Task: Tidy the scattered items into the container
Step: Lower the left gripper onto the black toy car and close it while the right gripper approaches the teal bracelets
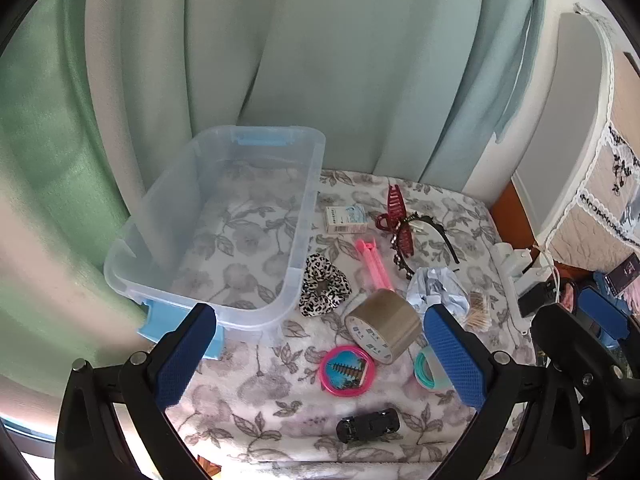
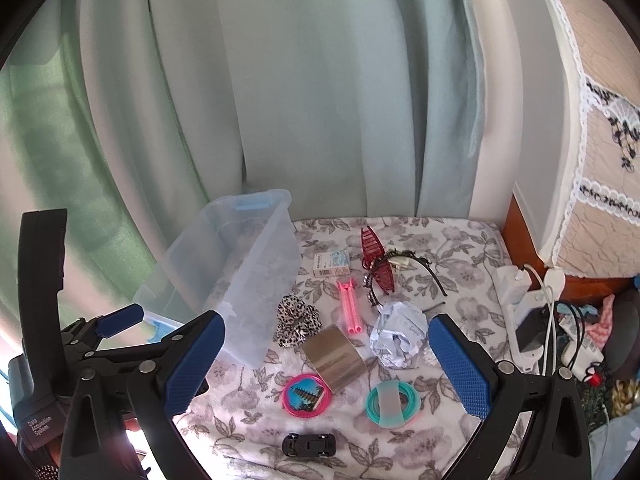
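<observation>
An empty clear plastic bin (image 1: 160,264) (image 2: 256,280) with blue latches stands at the table's left. Scattered to its right lie a leopard scrunchie (image 1: 324,286) (image 2: 298,322), a pink clip (image 1: 374,264) (image 2: 350,308), a tape roll (image 1: 386,326) (image 2: 336,358), crumpled paper (image 1: 438,290) (image 2: 398,334), a red claw clip (image 1: 398,216) (image 2: 376,258), a small box (image 1: 344,220) (image 2: 332,266), a pink round mirror (image 1: 347,370) (image 2: 306,394), teal hair ties (image 1: 426,372) (image 2: 392,402) and a black toy car (image 1: 368,426) (image 2: 308,446). My left gripper (image 1: 316,358) and right gripper (image 2: 326,362) hover open and empty above the near edge.
A floral cloth (image 1: 260,400) covers the table. Green curtains (image 1: 320,60) hang behind. A black headband (image 1: 436,232), cotton swabs (image 1: 478,312), and a power strip with chargers (image 2: 528,320) lie at the right. A covered white appliance (image 2: 560,120) stands at the far right.
</observation>
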The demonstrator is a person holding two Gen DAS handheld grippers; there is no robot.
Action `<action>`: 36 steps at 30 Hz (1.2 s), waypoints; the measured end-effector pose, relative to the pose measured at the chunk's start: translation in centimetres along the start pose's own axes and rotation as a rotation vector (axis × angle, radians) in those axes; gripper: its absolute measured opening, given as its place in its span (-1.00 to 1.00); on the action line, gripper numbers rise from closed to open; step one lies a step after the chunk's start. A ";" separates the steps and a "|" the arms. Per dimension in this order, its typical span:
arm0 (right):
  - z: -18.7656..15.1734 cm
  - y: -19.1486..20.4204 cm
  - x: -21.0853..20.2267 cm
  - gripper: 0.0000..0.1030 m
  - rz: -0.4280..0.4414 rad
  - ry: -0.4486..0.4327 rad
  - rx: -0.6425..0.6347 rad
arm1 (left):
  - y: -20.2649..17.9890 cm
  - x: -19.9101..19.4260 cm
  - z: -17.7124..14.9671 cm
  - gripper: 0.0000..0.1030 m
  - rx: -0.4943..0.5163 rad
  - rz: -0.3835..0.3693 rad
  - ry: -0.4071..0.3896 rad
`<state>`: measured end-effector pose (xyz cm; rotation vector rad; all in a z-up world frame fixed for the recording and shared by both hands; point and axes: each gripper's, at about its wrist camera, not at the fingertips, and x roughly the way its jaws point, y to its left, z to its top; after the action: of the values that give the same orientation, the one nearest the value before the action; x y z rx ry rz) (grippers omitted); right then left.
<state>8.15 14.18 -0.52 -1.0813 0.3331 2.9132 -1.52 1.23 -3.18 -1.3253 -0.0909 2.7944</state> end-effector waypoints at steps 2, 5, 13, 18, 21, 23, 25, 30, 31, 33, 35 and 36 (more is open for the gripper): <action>-0.8 -0.8 0.2 1.00 -0.009 0.012 0.013 | -0.7 0.8 -0.7 1.00 0.018 -0.019 0.016; -2.0 -2.0 0.7 1.00 -0.026 0.039 0.028 | -1.7 2.1 -1.6 1.00 0.045 -0.060 0.051; -5.4 -5.4 2.8 1.00 -0.043 0.142 0.112 | -3.5 5.7 -4.9 1.00 0.088 -0.130 0.184; -7.1 -7.5 3.7 1.00 -0.058 0.179 0.185 | -4.0 7.6 -7.2 1.00 0.131 -0.118 0.262; -7.8 -8.5 4.4 1.00 -0.070 0.205 0.220 | -4.0 8.6 -8.2 1.00 0.138 -0.126 0.312; -8.2 -9.0 4.8 1.00 -0.077 0.217 0.234 | -4.0 9.5 -8.8 1.00 0.127 -0.123 0.353; -8.6 -9.5 5.4 1.00 -0.074 0.235 0.247 | -3.9 10.4 -9.5 1.00 0.118 -0.112 0.402; -10.2 -10.6 7.0 1.00 -0.089 0.286 0.273 | -3.7 11.5 -10.7 0.99 0.103 -0.113 0.466; -10.4 -10.7 7.2 1.00 -0.094 0.296 0.273 | -3.8 11.5 -10.9 0.99 0.102 -0.123 0.475; -10.8 -10.9 7.6 1.00 -0.098 0.312 0.277 | -4.1 11.6 -11.3 0.99 0.113 -0.129 0.486; -11.0 -10.9 7.9 1.00 -0.101 0.321 0.279 | -4.4 11.7 -11.7 0.99 0.127 -0.138 0.502; -11.0 -10.9 8.0 1.00 -0.101 0.325 0.278 | -4.6 11.9 -12.0 0.99 0.135 -0.142 0.513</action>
<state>10.17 22.10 -15.91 -1.4674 0.6448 2.5014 0.35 7.02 -19.57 -1.8602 0.0229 2.2206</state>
